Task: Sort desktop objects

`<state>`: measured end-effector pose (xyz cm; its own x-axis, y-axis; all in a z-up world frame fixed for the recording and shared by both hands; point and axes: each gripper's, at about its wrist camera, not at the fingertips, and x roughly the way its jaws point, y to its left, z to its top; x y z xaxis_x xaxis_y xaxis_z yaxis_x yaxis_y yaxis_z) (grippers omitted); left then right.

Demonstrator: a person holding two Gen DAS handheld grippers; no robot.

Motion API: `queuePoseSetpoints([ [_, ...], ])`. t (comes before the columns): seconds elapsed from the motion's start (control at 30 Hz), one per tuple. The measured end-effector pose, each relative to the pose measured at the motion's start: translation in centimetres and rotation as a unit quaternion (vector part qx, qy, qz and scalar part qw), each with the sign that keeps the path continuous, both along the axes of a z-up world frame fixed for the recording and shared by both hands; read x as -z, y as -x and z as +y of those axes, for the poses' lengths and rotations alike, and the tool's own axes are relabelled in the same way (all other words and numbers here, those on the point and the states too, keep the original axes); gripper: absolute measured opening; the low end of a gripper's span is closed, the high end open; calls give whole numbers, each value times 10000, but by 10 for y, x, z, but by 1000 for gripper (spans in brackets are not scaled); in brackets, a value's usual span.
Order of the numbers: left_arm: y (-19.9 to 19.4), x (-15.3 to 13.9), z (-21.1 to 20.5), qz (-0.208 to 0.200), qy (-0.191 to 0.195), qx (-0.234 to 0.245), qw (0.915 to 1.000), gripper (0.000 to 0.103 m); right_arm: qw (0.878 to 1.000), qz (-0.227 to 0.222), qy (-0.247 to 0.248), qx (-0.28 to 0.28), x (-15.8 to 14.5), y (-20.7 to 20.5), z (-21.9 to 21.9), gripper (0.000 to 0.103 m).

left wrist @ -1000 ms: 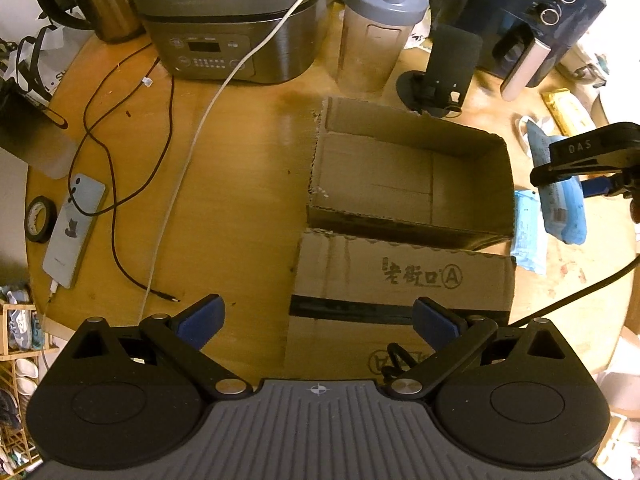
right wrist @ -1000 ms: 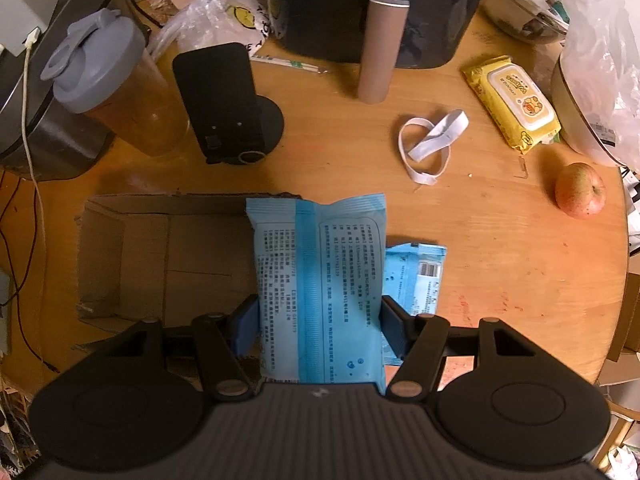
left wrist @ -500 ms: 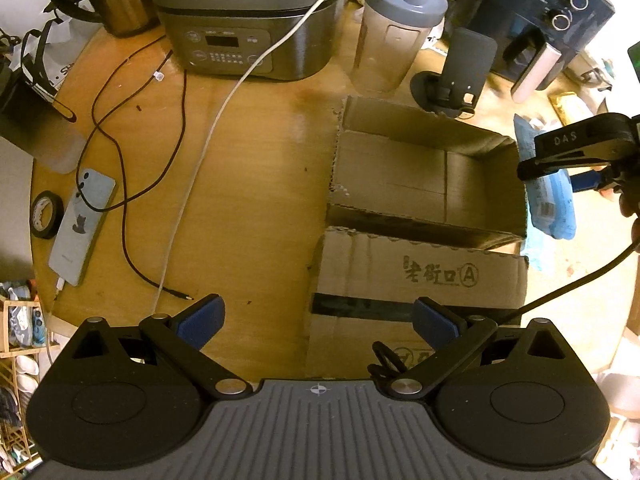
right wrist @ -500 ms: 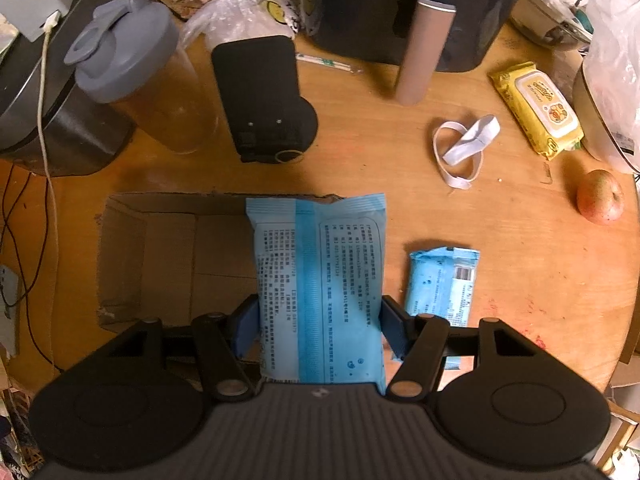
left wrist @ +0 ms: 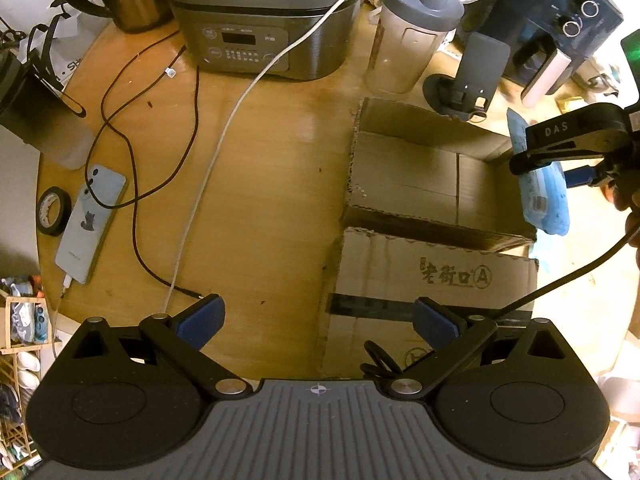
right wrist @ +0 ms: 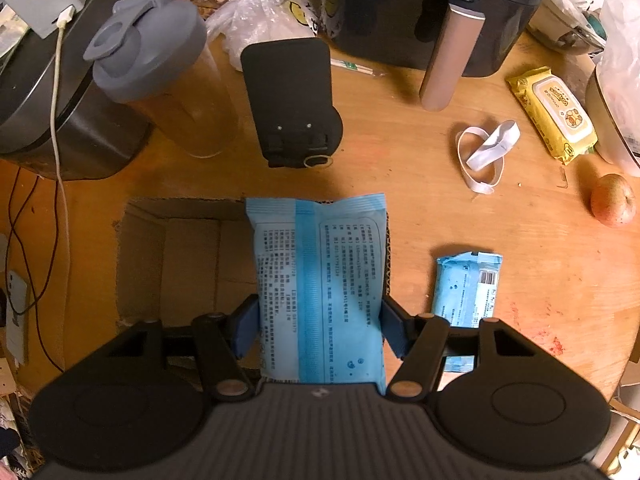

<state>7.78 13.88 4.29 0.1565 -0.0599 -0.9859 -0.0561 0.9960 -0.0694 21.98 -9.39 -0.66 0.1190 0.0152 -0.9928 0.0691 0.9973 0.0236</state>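
My right gripper (right wrist: 320, 326) is shut on a blue wipes pack (right wrist: 320, 280) and holds it over the right end of an open cardboard box (right wrist: 184, 256). In the left wrist view the box (left wrist: 416, 168) lies at the centre right, and the held pack (left wrist: 544, 192) hangs at its right wall under the right gripper's black body. My left gripper (left wrist: 318, 320) is open and empty, above the box's near flap (left wrist: 432, 276). A second, smaller blue wipes pack (right wrist: 466, 292) lies on the table right of the box.
A yellow wipes pack (right wrist: 554, 114), a white elastic band (right wrist: 486, 148) and an apple (right wrist: 612, 200) lie at the right. A shaker bottle (right wrist: 160, 76), black phone stand (right wrist: 292, 108), air fryer (right wrist: 440, 12) and rice cooker (left wrist: 260, 20) stand behind. Cables, a phone (left wrist: 88, 224) and tape roll (left wrist: 54, 210) lie left.
My right gripper has carried the blue pack left, from beside the box to over its right end. The left gripper drifted left and stayed open.
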Motion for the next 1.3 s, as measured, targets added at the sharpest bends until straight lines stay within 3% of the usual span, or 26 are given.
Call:
queuePoseSetpoints([
  [0.57, -4, 1, 5, 30, 10, -15, 10000, 103, 9998, -13, 24, 186, 11, -4, 5, 63],
  [1.3, -6, 8, 3, 143, -24, -23, 9999, 103, 9997, 97, -34, 236, 67, -12, 5, 63],
])
